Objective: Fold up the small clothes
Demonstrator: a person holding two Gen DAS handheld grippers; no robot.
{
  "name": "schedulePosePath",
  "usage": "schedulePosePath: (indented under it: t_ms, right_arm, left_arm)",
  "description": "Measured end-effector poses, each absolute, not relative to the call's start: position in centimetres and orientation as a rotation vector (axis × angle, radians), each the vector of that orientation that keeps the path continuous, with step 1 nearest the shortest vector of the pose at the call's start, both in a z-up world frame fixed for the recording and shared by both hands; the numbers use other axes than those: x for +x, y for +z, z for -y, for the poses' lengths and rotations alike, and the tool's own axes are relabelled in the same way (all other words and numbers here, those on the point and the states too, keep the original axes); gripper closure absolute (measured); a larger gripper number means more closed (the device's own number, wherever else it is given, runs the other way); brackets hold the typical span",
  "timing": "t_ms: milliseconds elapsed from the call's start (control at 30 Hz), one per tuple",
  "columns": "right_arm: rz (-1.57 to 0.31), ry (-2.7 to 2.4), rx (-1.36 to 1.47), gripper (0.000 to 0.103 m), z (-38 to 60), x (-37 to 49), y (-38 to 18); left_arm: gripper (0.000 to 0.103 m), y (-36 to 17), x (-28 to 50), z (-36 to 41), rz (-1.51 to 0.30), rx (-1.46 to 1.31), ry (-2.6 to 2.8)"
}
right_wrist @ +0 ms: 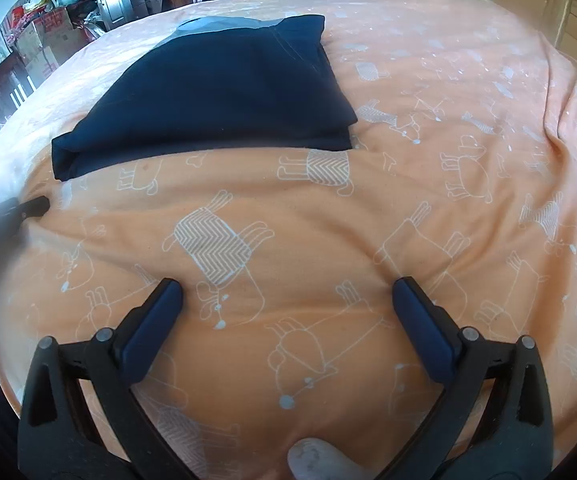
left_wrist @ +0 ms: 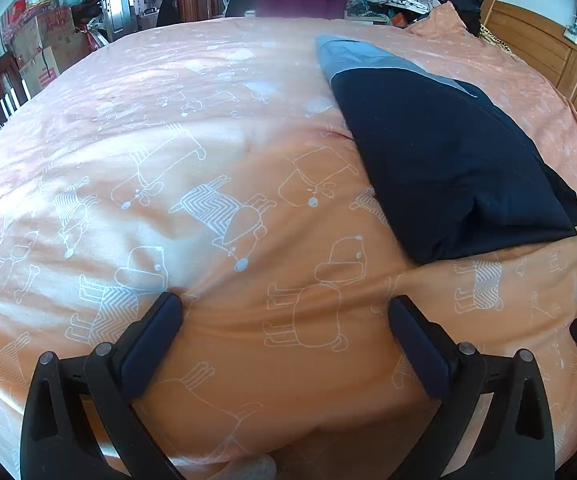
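Left wrist: my left gripper (left_wrist: 284, 304) fingers spread wide, holding nothing, over the orange bedspread (left_wrist: 208, 152); folded navy garment (left_wrist: 448, 168) lies at 1 o'clock | Right wrist: my right gripper (right_wrist: 286, 290) likewise spread and empty; garment (right_wrist: 216, 96) at 11 o'clock | Progress: I judge this piece folded, nothing else waiting on the bed.

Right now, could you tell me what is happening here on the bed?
A person is working with two handheld grippers over an orange bedspread printed with cartoon dogs. A dark navy garment with a grey-blue panel lies folded flat on it. The left gripper and the right gripper both sit low over bare bedspread short of the garment, jaws wide apart and holding nothing. More clothes are heaped beyond the bed.
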State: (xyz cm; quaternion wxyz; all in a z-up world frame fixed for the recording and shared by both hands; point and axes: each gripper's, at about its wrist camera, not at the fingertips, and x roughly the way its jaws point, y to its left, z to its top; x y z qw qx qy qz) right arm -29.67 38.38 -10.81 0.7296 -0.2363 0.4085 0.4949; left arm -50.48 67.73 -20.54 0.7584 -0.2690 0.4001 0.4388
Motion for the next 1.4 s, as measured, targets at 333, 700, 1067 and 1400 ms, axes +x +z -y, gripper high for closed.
schedulePosePath:
  t_ms: [333,700,1067,1400]
  right_arm:
    - [-0.901,1.094,-0.518,0.0,-38.4,-29.6,-10.8]
    - [-0.913,1.1,-0.519,0.0,-38.5,-29.4,-10.8]
    - [-0.97,1.225,-0.645,0.0,-39.3,-27.5,-8.8]
    - [-0.973,1.109,-0.608,0.0,-39.2,-26.4,-10.4]
  left_arm:
    - [0.0,-20.6,-50.5,-68.0,-0.867,-0.594,0.951]
    - [0.0,-20.5,-50.2,-67.9,-0.869,-0.592,0.953]
    - [0.0,-20.6,-50.4,-68.3,-0.868,-0.594,0.949]
    - [0.0,-20.5,-50.4,-68.0,-0.861,-0.592,0.953]
